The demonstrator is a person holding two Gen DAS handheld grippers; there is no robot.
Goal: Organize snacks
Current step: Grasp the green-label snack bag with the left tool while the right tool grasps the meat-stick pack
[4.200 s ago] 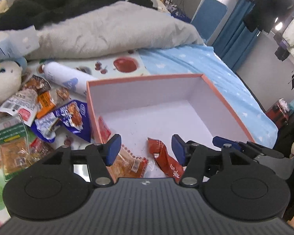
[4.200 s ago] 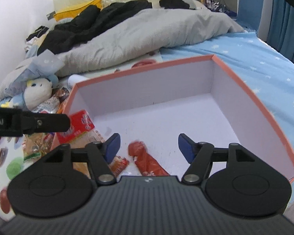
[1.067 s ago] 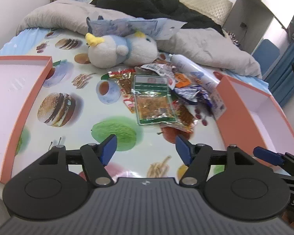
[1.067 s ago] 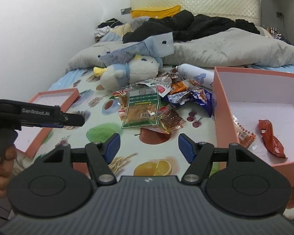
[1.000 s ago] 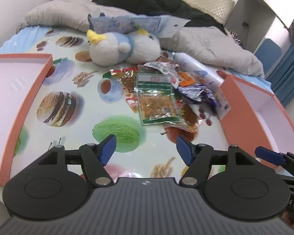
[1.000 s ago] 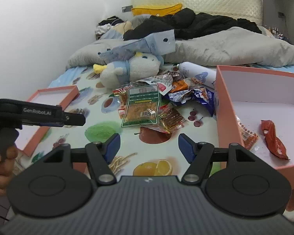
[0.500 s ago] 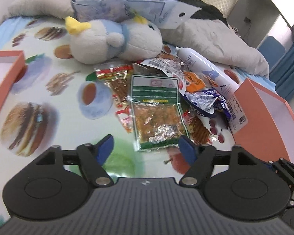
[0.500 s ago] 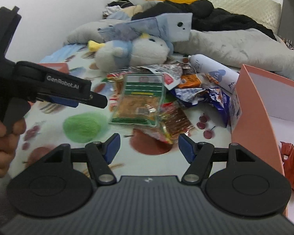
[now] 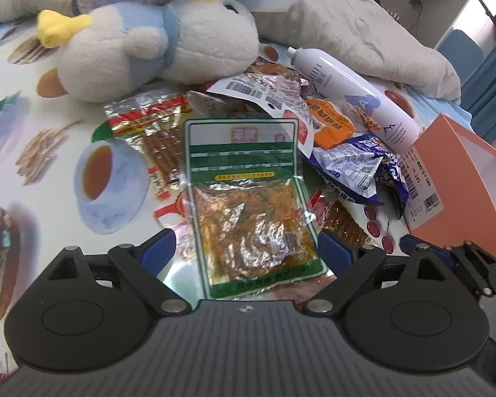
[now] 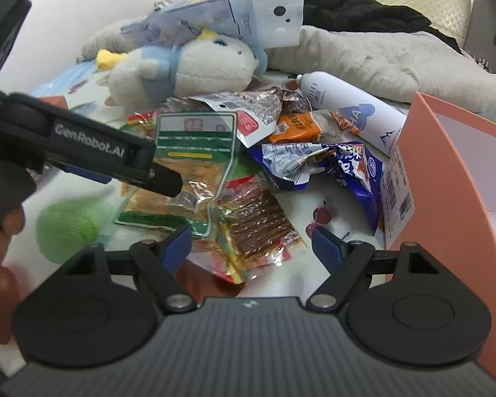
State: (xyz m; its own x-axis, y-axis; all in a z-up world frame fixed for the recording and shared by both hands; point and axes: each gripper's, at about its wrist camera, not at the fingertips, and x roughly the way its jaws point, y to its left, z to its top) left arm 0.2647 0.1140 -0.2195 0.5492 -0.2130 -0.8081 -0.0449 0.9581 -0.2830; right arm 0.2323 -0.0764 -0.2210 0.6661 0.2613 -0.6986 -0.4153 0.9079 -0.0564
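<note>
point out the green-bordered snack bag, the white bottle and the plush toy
green-bordered snack bag (image 9: pixel 248 205), left wrist view, clear window over the food
white bottle (image 9: pixel 357 99), left wrist view, middle of its body
plush toy (image 10: pixel 188 66), right wrist view, its white belly

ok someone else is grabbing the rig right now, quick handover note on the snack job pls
Left gripper: open, empty, fingers either side of the green-bordered snack pack.
Right gripper: open, empty, over the red strip snack pack.
Snack pile lies between the plush toy and the pink box; a white bottle is beside it.
Done: box contents are hidden here.
Left: close on the green pack, move it and the rest into the box.
</note>
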